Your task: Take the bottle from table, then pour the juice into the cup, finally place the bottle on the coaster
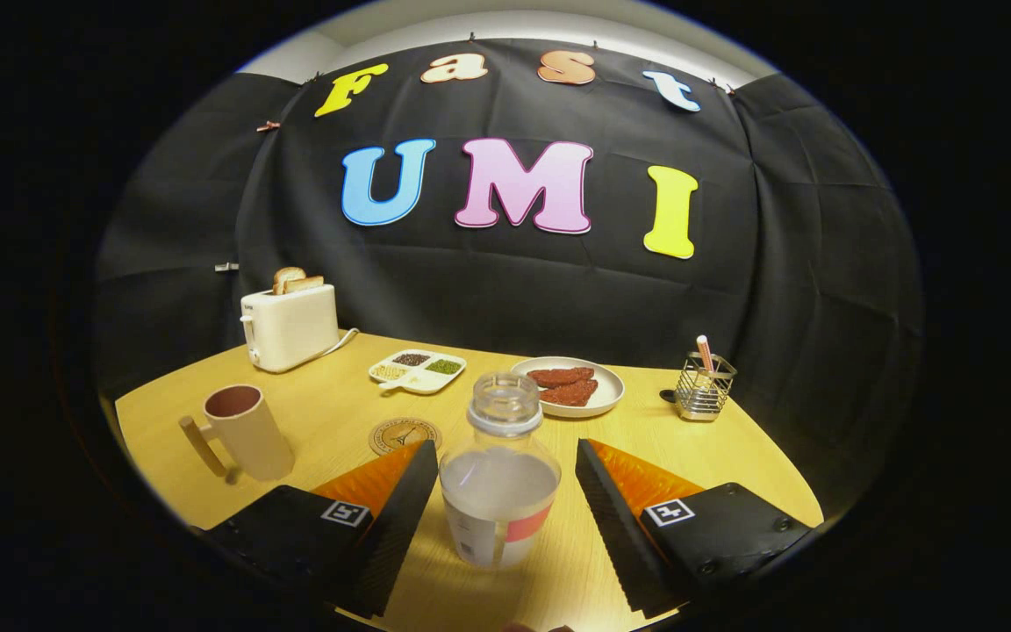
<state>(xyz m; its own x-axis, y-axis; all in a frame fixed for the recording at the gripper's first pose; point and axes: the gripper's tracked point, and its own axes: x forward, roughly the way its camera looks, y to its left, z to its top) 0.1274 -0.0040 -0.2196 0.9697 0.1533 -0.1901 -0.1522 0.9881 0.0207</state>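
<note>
Gripper view: toaster (289, 326), sectioned tray (418, 370), plate (569, 386) and wire holder (704, 387) line the surface (330, 412) behind; cup (247, 432) and coaster (405, 434) nearer; the clear bottle (499, 470) (uncapped, part-full) stands upright between the spread gripper (502, 465) fingers, untouched

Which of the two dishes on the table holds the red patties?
The round white plate, beyond the open gripper and clear bottle; the divided white tray holds small toppings.

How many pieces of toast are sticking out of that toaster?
2, side by side in the top of the toaster: one slice nearer the wall, the other beside it. The claw is open around the bottle.
</note>
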